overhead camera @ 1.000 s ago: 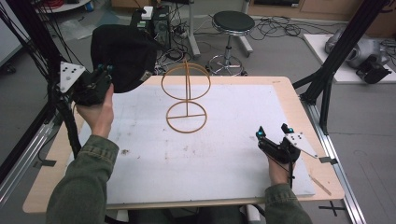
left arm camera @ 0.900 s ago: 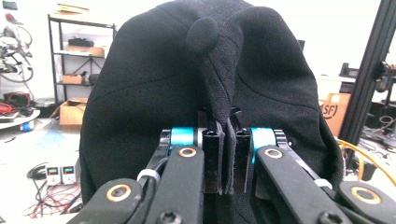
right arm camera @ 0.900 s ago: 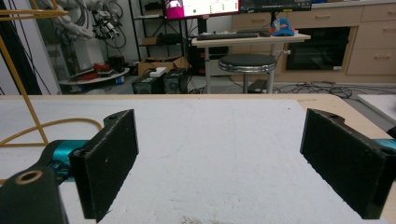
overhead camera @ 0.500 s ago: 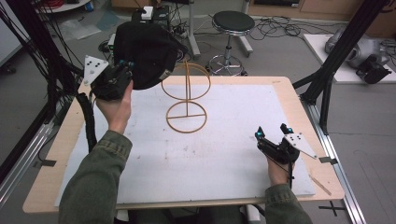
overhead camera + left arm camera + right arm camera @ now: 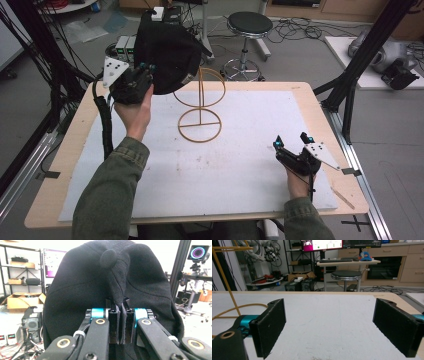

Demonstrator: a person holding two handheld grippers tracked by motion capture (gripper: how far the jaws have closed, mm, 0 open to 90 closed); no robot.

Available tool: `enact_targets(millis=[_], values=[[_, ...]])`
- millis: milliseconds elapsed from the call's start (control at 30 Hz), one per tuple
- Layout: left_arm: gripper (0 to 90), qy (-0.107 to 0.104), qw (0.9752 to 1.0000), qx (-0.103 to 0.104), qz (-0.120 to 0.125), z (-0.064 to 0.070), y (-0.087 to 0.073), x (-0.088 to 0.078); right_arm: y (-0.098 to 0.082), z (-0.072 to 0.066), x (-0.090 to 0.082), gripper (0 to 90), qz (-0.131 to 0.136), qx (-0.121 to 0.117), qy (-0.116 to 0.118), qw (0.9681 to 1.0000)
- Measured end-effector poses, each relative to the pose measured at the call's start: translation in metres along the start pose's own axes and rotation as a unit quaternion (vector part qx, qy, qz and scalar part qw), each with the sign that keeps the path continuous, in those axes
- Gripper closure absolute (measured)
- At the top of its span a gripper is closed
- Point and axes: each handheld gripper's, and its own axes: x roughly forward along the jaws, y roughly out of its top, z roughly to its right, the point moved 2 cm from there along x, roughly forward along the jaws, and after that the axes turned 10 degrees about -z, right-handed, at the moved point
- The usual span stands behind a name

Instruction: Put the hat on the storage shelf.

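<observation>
A black cap (image 5: 167, 52) hangs in the air at the table's far left, just left of the top ring of a yellow wire stand (image 5: 200, 112). My left gripper (image 5: 145, 70) is shut on a fold of the cap's cloth; in the left gripper view the cap (image 5: 112, 285) fills the picture and the jaws pinch its fabric (image 5: 120, 322). My right gripper (image 5: 292, 141) rests low over the white mat at the near right, open with nothing between its fingers (image 5: 270, 326). In the right gripper view the stand's post (image 5: 225, 280) rises at the far left.
A white mat (image 5: 240, 165) covers the wooden table (image 5: 325, 125). Black frame posts (image 5: 360, 65) stand at the right and left edges. A round stool (image 5: 247, 25) and boxes of equipment sit on the floor beyond the far edge.
My left gripper has carried the cap to the right, from the table's far left corner up to the stand's top ring. The right gripper has stayed put.
</observation>
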Motion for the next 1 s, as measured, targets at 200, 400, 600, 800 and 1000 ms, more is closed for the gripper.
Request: enact_targets(millis=[200, 400, 600, 800, 1000], values=[[87.1, -0.025, 0.9996, 0.002, -0.01, 0.018, 0.0, 0.012, 0.0, 0.0, 0.0, 10.6, 0.001, -0.003, 0.001, 1.0], [87.0, -0.047, 0.9984, 0.011, -0.03, 0.031, -0.002, 0.024, 0.001, 0.001, -0.001, 10.6, 0.002, -0.003, 0.001, 1.0], [86.9, -0.055, 0.9971, 0.012, -0.05, 0.039, -0.005, 0.034, 0.0, 0.001, -0.001, 10.6, 0.001, 0.001, 0.003, 1.0], [86.7, -0.06, 0.9956, 0.01, -0.071, 0.043, -0.006, 0.042, 0.001, 0.001, -0.001, 10.6, 0.002, -0.004, 0.004, 1.0], [86.7, -0.059, 0.9941, 0.008, -0.09, 0.042, -0.006, 0.049, 0.001, 0.001, -0.001, 10.6, 0.003, -0.003, 0.005, 1.0]])
